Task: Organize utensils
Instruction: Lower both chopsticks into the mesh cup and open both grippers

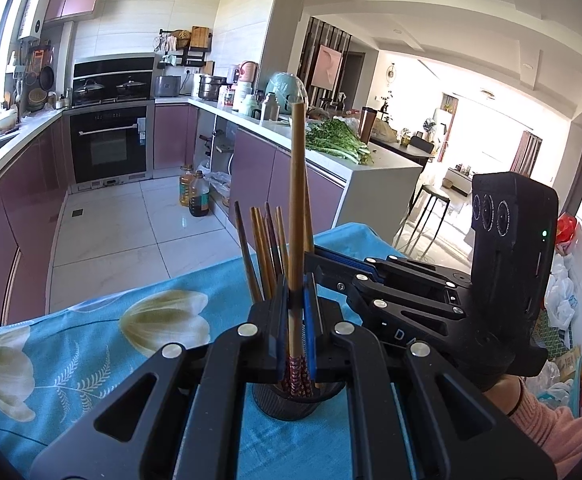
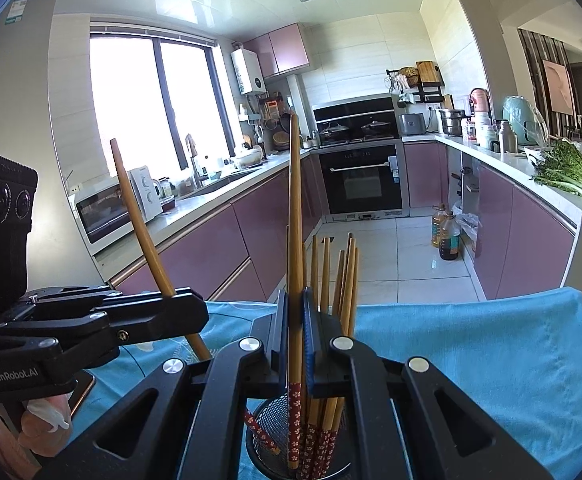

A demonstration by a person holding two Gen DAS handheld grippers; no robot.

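On my left, the left gripper (image 2: 187,312) is clamped on one chopstick (image 2: 143,224) that leans left, its patterned end dipping into the black mesh holder (image 2: 269,426) on the blue floral cloth (image 1: 91,344). Just right of it, my right gripper (image 2: 295,344) pinches a second chopstick (image 2: 295,208) upright over the same holder, among the other chopsticks (image 2: 347,276) standing inside.

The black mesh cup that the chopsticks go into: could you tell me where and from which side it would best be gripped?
Probably by the rim of the black mesh cup, from above, one finger inside and one outside. It stands upright on the blue cloth; choose the side free of chopsticks, which crowd one part of the opening.
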